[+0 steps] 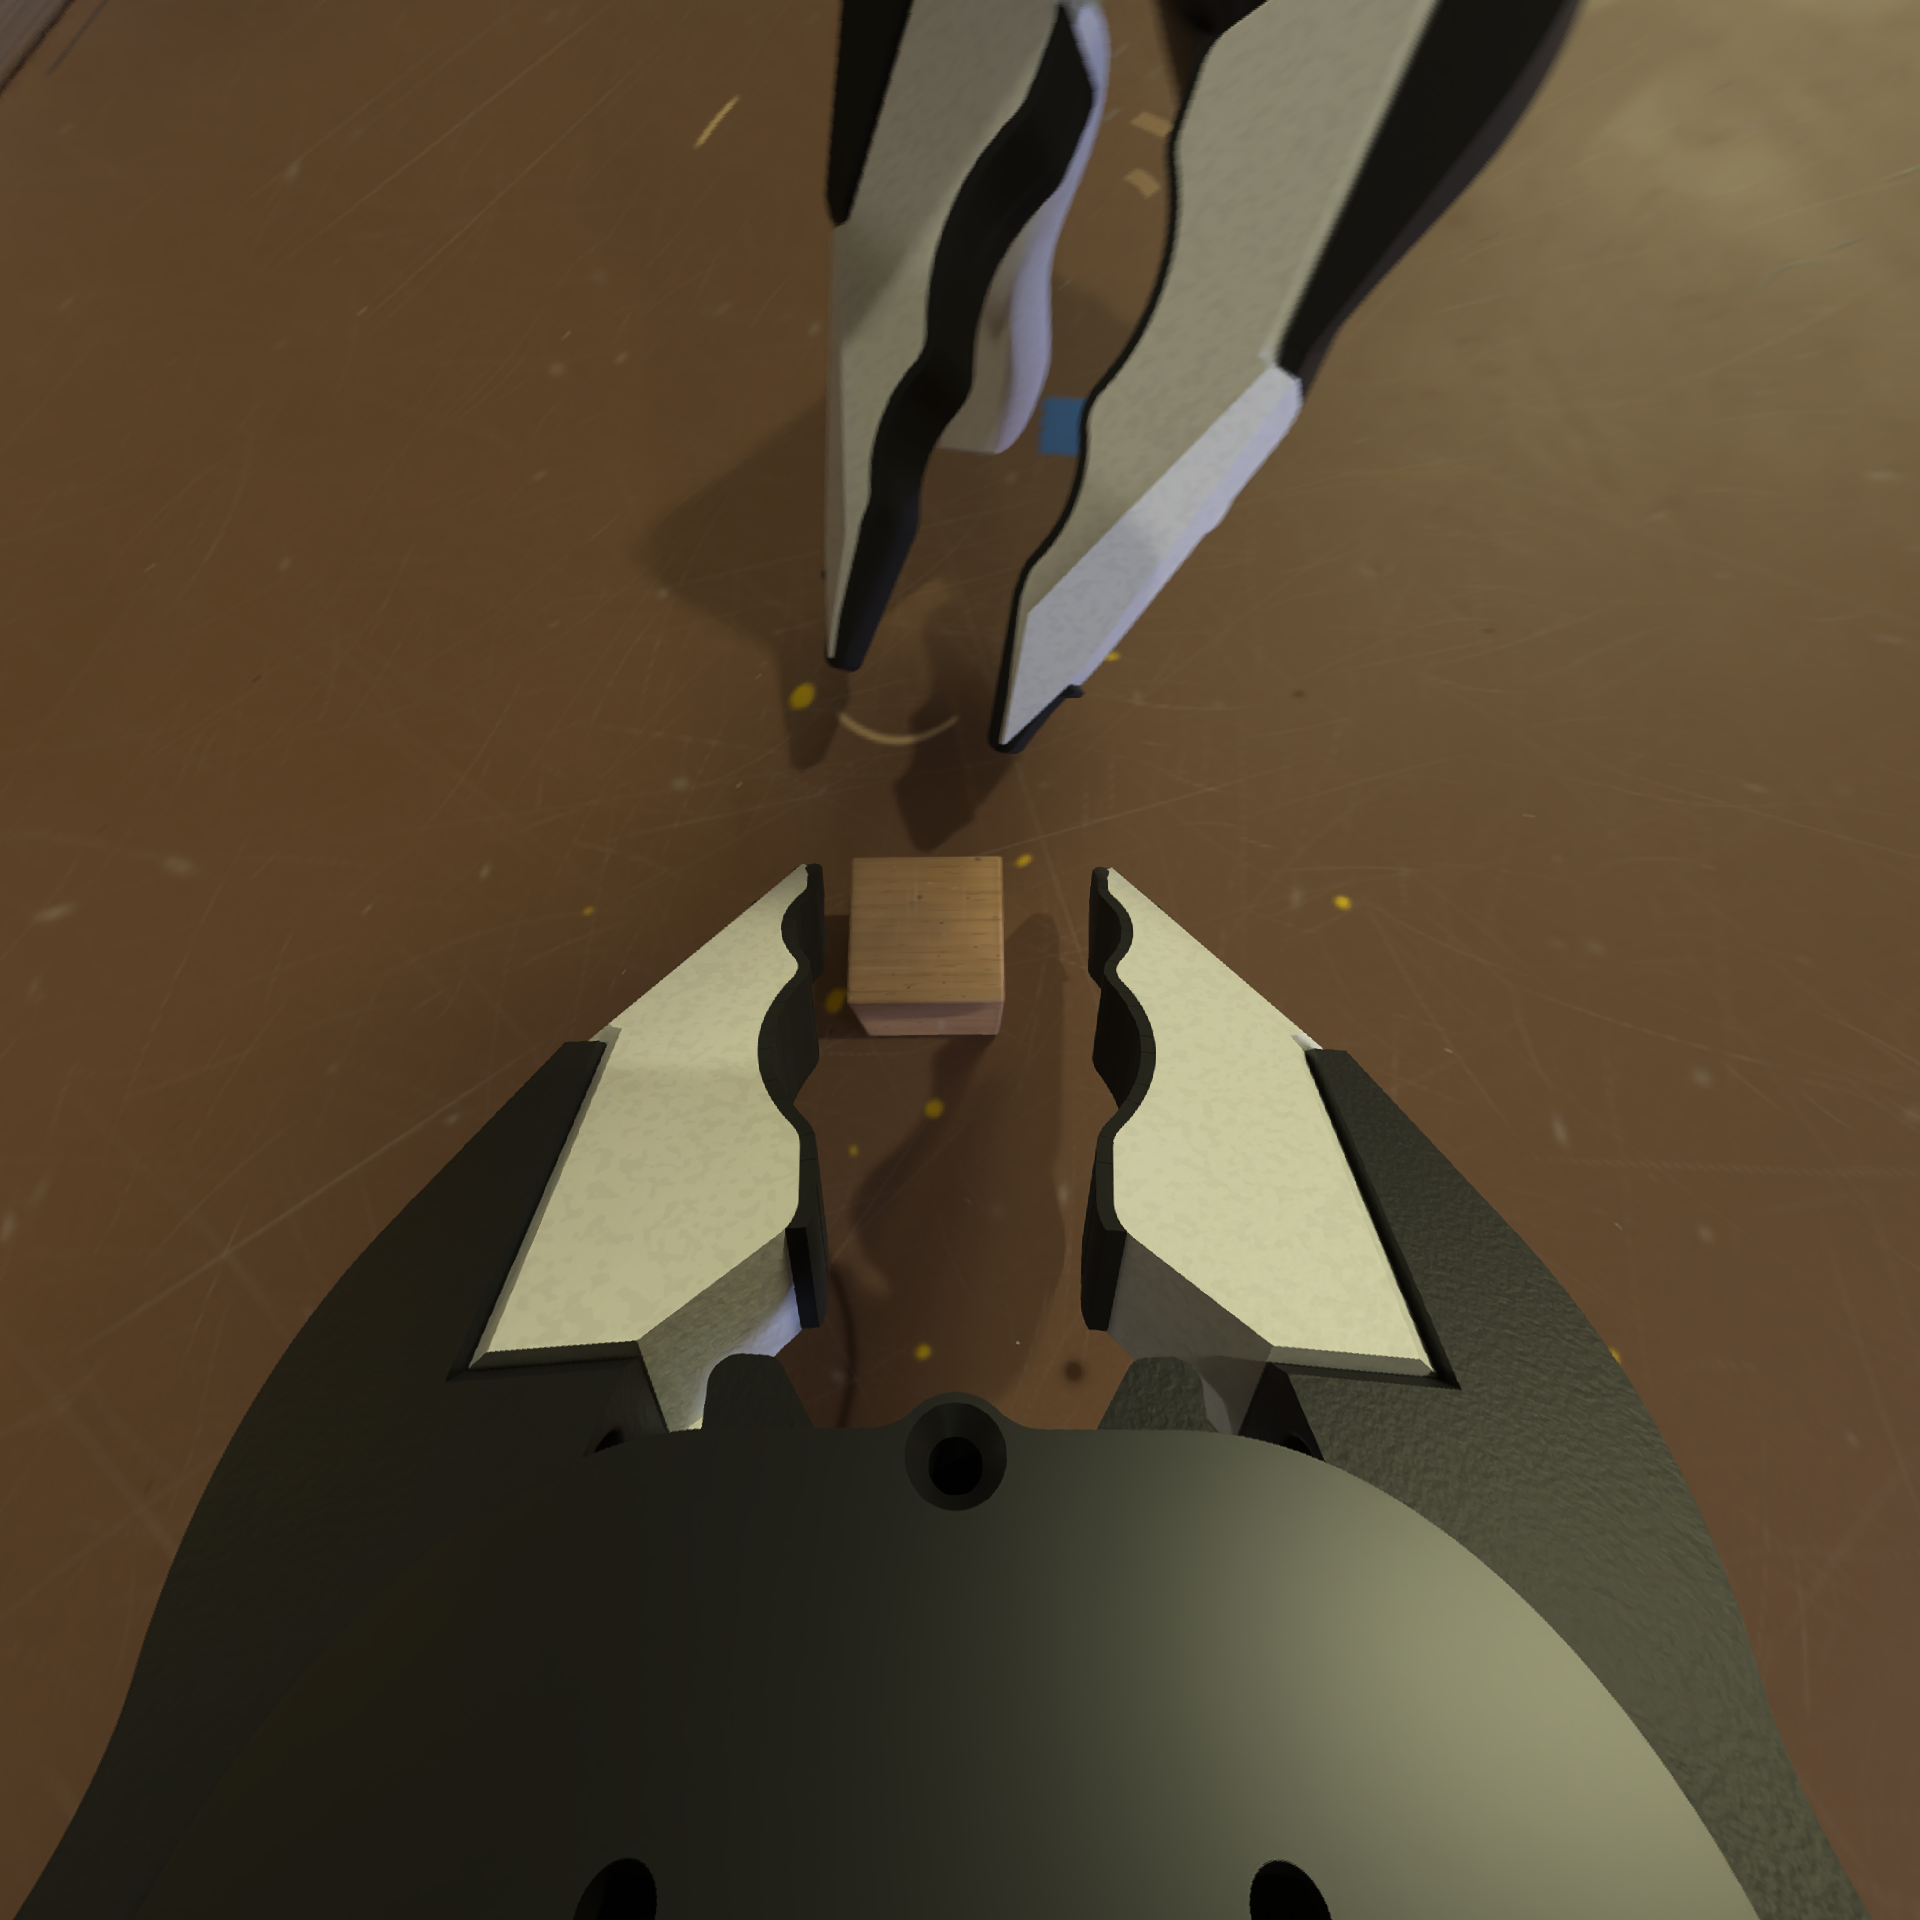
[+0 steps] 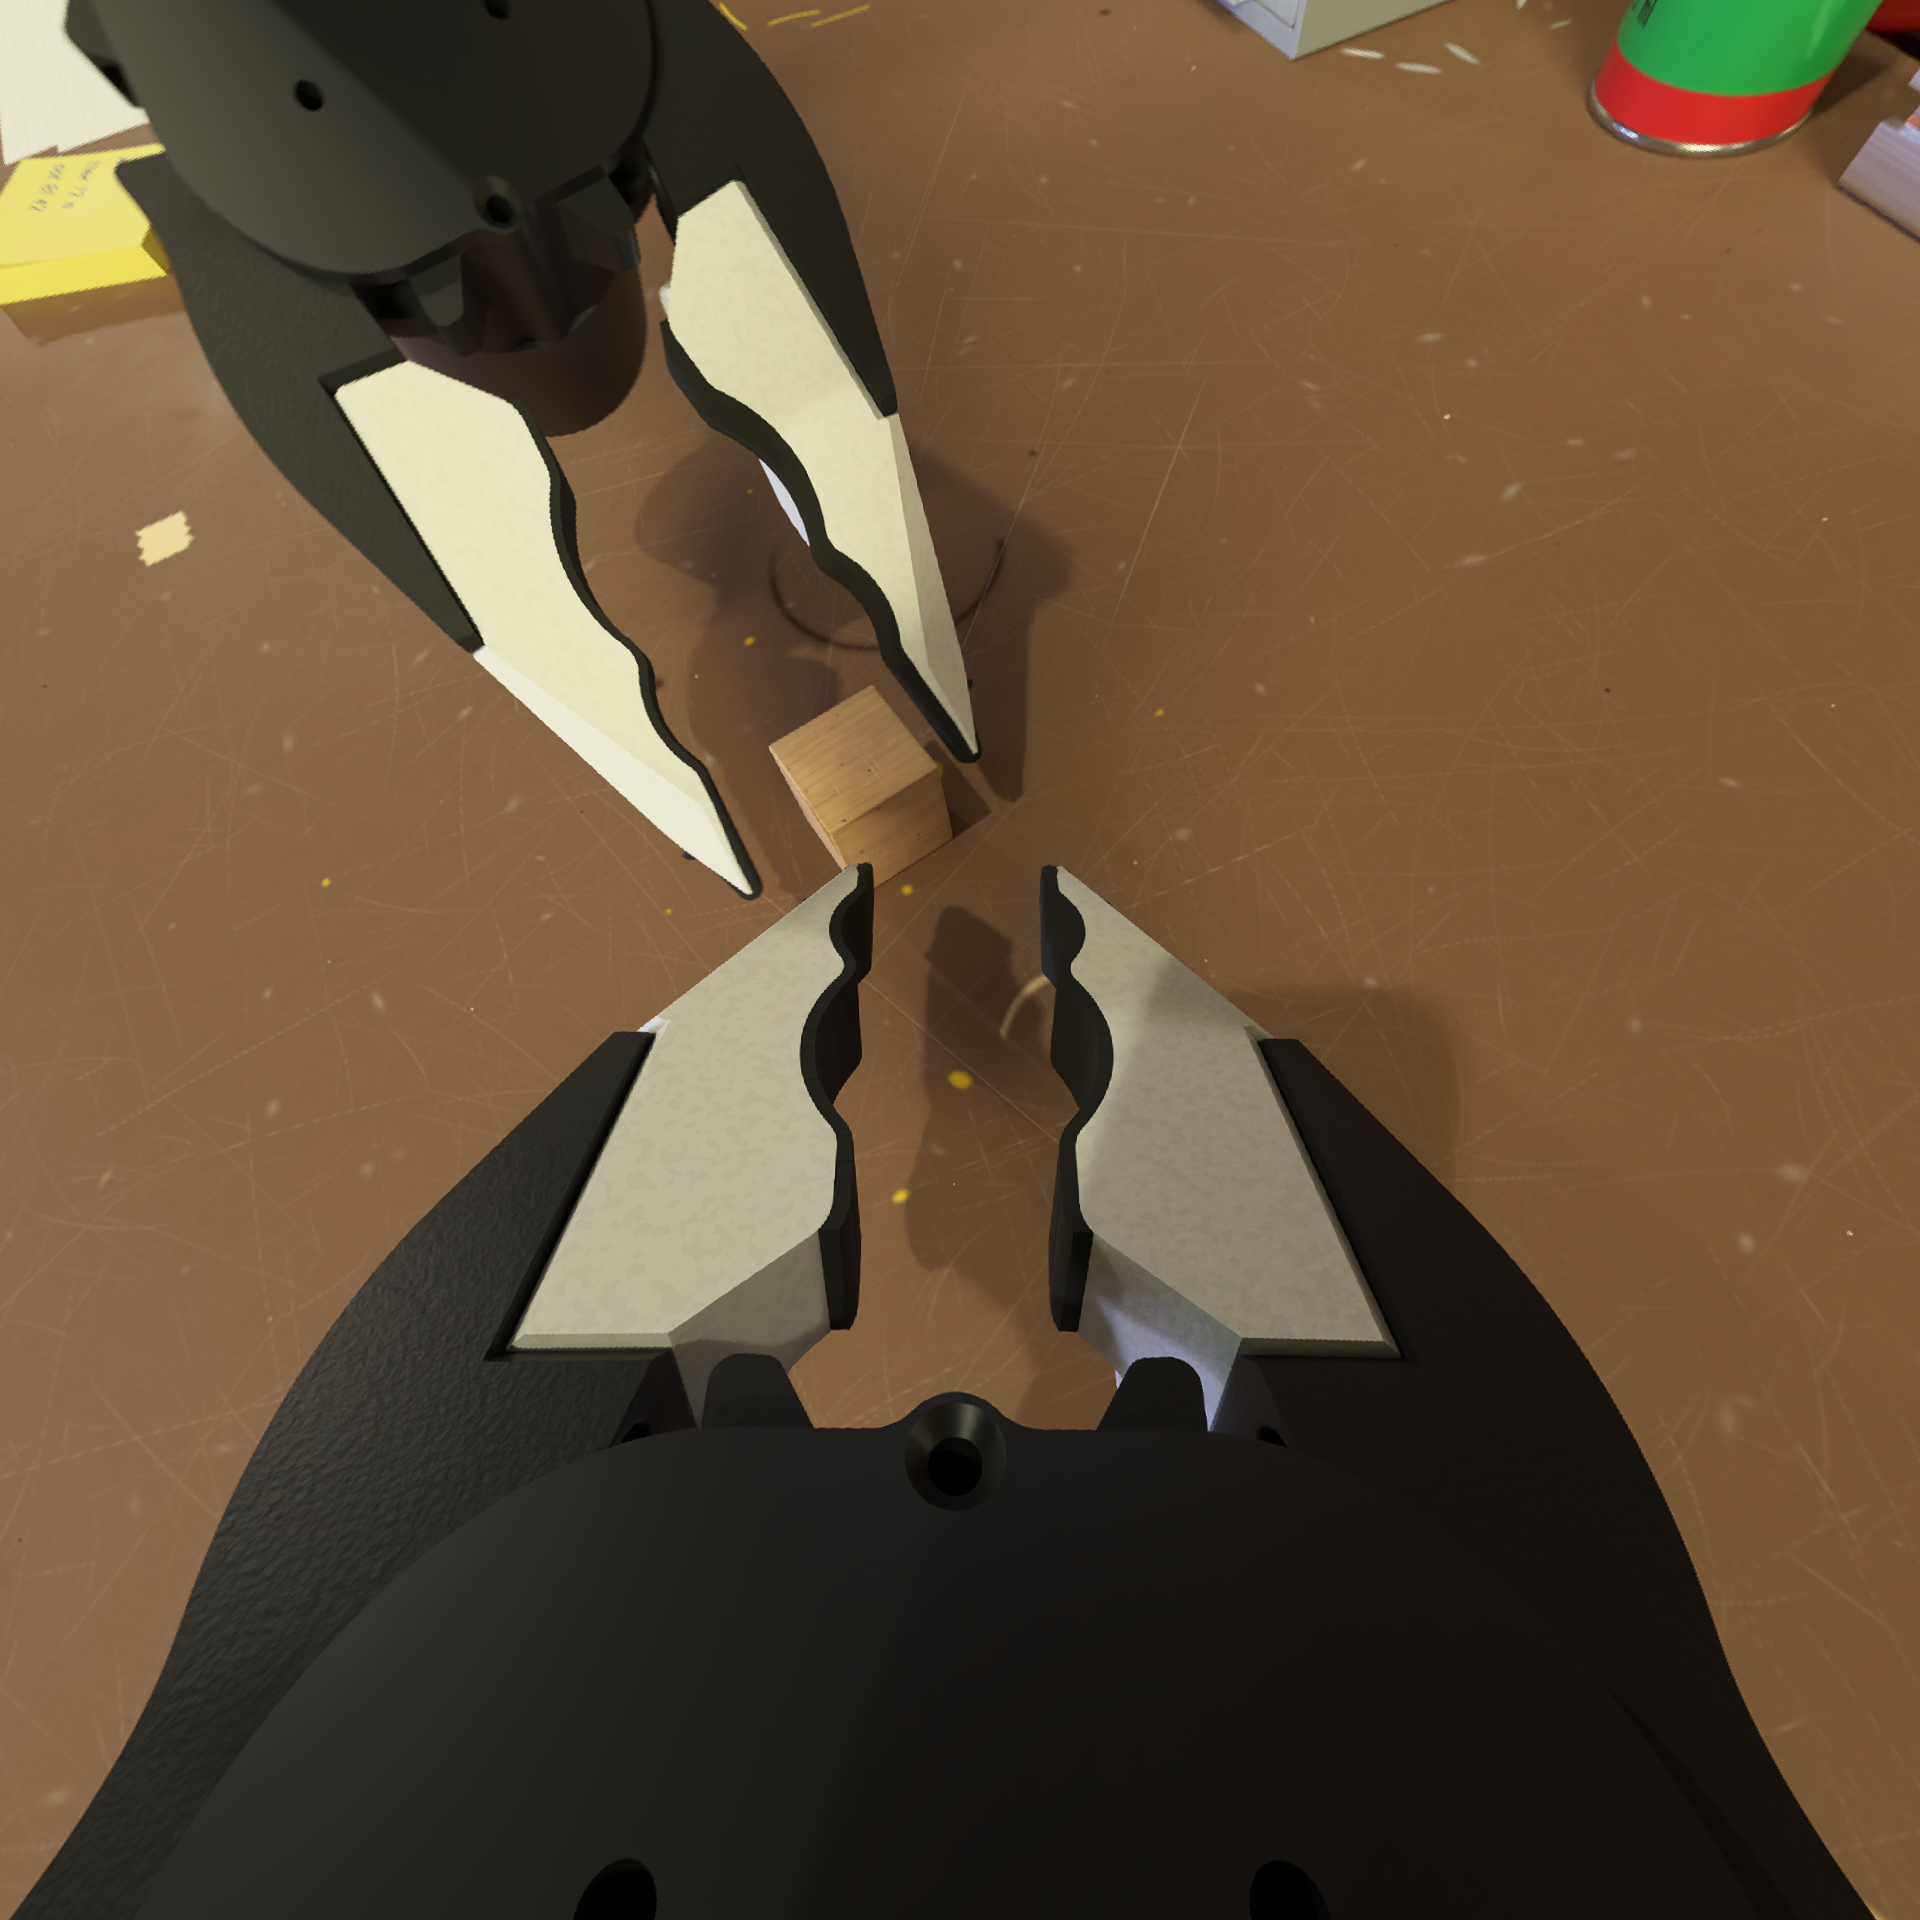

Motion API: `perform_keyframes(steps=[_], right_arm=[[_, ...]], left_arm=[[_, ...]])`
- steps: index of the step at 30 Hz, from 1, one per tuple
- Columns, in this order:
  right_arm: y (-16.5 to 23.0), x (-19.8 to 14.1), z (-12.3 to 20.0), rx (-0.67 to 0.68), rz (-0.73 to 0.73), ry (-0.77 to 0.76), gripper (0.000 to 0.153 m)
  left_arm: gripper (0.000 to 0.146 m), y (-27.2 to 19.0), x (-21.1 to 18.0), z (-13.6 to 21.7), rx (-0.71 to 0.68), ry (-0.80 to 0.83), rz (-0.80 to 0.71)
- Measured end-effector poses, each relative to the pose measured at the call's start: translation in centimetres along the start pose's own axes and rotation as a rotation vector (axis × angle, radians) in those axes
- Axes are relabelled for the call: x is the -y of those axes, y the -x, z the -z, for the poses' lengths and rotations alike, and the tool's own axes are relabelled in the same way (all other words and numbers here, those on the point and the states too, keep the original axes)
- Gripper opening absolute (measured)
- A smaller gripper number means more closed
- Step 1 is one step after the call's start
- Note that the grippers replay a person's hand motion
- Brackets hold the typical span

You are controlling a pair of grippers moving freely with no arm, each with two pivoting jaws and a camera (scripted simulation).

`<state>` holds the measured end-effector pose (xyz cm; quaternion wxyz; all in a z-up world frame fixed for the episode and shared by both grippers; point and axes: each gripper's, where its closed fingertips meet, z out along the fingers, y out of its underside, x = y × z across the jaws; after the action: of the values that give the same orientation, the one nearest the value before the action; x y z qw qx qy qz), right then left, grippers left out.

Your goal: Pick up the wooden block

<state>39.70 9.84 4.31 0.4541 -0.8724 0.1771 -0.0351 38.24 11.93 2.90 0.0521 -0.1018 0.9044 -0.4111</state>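
A small wooden block (image 1: pixel 927 940) sits on the brown table. My left gripper (image 1: pixel 951 883) is open, its fingertips on either side of the block, which lies nearer the left finger with a gap on the right. In the right wrist view the block (image 2: pixel 860 777) lies between the left gripper's (image 2: pixel 862 821) spread fingers. My right gripper (image 2: pixel 956 878) is open and empty, its tips just short of the block. The right gripper also shows in the left wrist view (image 1: pixel 925 696), hanging beyond the block with fingers apart.
In the right wrist view, a green and red can (image 2: pixel 1714 73) stands at the far right, a pale box (image 2: pixel 1309 21) at the top edge, a yellow pad (image 2: pixel 73 229) at the far left. A blue patch (image 1: pixel 1060 424) lies on the table beyond the right gripper.
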Motion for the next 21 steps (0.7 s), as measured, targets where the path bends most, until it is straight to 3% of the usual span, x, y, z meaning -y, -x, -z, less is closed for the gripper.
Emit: perform_keyframes(steps=[3, 13, 17, 21], right_arm=[[-0.1, -0.4, -0.3, 0.005, -0.005, 0.013, 0.032], [0.0, -0.4, -0.3, 0.01, -0.008, 0.017, 0.032], [0.0, -0.5, -0.3, 0.013, -0.011, 0.019, 0.032], [0.0, -0.5, -0.3, 0.006, -0.004, 0.02, 0.032]], left_arm=[[0.051, 0.4, -0.5, -0.4, 0.088, 0.057, 0.004], [0.053, 1.1, -1.3, 0.0, 0.1, 0.072, 0.006], [0.037, 0.9, -1.3, 0.0, 0.086, 0.073, -0.002], [0.036, 0.9, -1.4, 0.0, 0.088, 0.075, 0.004]])
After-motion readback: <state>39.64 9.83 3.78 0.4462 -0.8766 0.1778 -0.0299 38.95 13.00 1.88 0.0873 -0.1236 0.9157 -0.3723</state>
